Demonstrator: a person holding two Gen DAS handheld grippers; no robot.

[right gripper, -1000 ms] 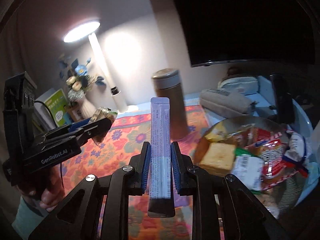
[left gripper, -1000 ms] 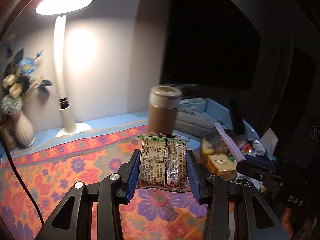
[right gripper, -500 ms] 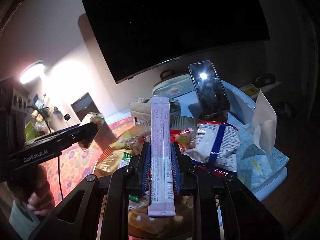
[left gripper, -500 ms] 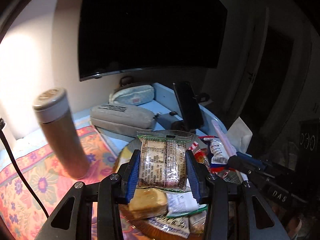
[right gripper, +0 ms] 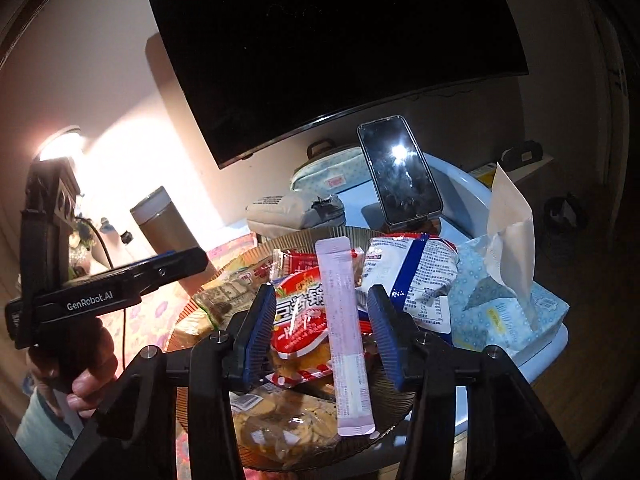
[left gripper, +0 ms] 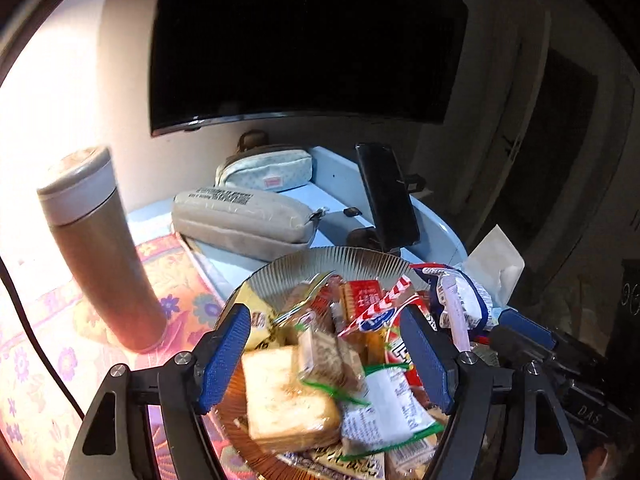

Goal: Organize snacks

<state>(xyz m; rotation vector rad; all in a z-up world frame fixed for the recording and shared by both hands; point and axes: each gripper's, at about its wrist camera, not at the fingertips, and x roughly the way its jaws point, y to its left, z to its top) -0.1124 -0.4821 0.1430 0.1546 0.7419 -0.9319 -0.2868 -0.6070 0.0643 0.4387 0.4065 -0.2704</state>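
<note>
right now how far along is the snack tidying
Done: a heap of snacks fills the plate. In hand: both grippers' jaws are opening over it; the left gripper has a brown packet loose between them, the right gripper a pink stick. Left: pulling clear. No stray snacks visible.

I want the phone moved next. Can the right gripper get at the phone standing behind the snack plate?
Probably yes, but awkwardly. The right gripper is opening, the pink stick pack loose between its jaws. The phone stands unblocked beyond the heaped plate.
</note>
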